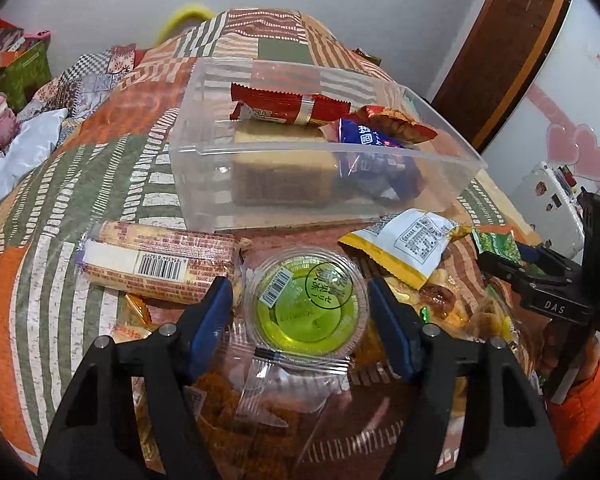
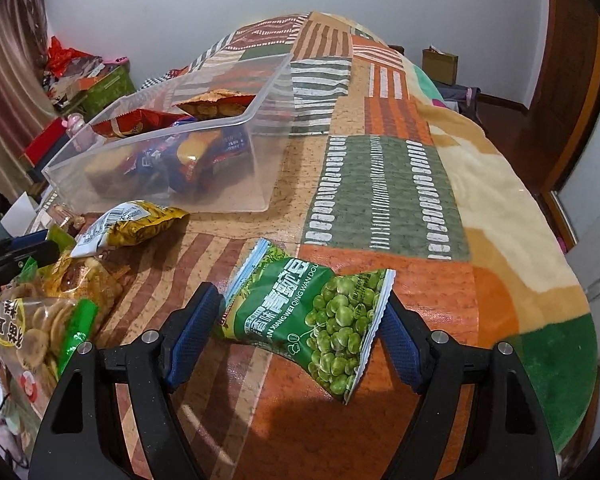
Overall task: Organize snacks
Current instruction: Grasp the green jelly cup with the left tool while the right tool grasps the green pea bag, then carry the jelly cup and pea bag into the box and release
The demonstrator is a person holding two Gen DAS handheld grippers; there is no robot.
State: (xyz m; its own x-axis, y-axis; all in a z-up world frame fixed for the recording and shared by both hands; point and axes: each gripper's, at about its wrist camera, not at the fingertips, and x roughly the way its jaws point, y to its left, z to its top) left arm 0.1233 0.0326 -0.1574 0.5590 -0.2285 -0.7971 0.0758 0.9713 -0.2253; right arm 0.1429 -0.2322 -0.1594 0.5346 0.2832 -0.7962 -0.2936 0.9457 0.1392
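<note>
A clear plastic bin (image 1: 260, 168) on the patterned cloth holds a red packet (image 1: 288, 106), a cake block and a blue packet; it also shows in the right wrist view (image 2: 260, 160). My left gripper (image 1: 300, 300) is shut on a green jelly cup (image 1: 308, 308), its blue pads against both sides. My right gripper (image 2: 302, 320) is shut on a green pea packet (image 2: 308, 312), held above the cloth. The right gripper also shows in the left wrist view (image 1: 540, 276) at the right edge.
A loose pile of snacks lies in front of the bin: a long biscuit roll (image 1: 160, 264), a yellow packet (image 1: 404, 244) (image 2: 140, 224) and bags of chips (image 2: 40, 320). Boxes (image 2: 100, 80) stand by the far wall. A wooden door (image 1: 500, 52) is at the right.
</note>
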